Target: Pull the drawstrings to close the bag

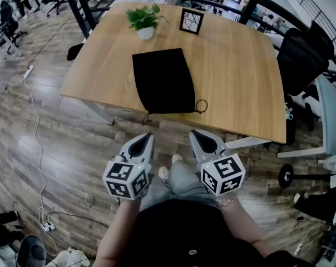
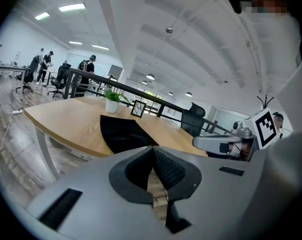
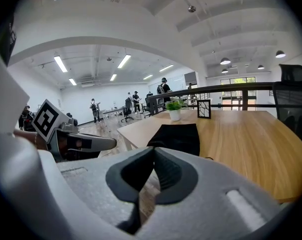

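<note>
The left gripper (image 1: 144,139) hangs short of the table's (image 1: 90,77) near edge, its jaws pressed together with nothing between them. Just beyond it the black drawstring bag (image 1: 163,81) lies flat on the wood, mouth toward the person. A short cord end (image 1: 147,117) dangles off its near left corner, and a cord loop (image 1: 201,105) curls at the near right. The right gripper (image 1: 198,136) is likewise closed and empty, off the table. Nothing is grasped yet, so this looks like the approach. Next, I'd judge, each gripper must open and reach forward onto its own cord.
</note>
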The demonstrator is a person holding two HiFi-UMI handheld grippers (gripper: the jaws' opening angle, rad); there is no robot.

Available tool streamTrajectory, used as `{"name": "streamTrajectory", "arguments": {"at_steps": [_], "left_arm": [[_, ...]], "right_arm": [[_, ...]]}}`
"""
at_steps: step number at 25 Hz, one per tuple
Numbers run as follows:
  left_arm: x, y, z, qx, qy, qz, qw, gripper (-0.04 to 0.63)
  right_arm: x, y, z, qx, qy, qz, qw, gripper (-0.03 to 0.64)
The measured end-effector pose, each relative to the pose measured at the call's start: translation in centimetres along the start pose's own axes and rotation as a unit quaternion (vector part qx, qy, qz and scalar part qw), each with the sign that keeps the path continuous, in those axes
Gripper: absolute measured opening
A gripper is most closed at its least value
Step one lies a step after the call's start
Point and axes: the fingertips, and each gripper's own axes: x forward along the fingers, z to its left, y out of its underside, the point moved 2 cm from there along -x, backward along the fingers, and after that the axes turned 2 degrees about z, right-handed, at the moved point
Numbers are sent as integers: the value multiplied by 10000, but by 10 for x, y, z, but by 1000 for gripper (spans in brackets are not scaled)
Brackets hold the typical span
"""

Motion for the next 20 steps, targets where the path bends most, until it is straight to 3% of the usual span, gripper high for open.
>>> {"name": "streamTrajectory", "arguments": {"at_steps": [13, 20], "left_arm": [[36, -6, 12, -255, 69, 278, 9993, 15], [53, 4, 26, -254, -78, 521, 9983, 15]], "right_arm": [[30, -7, -51, -40, -105, 284, 9995, -1], [47, 14, -74, -156, 0, 616, 9980, 0]]}}
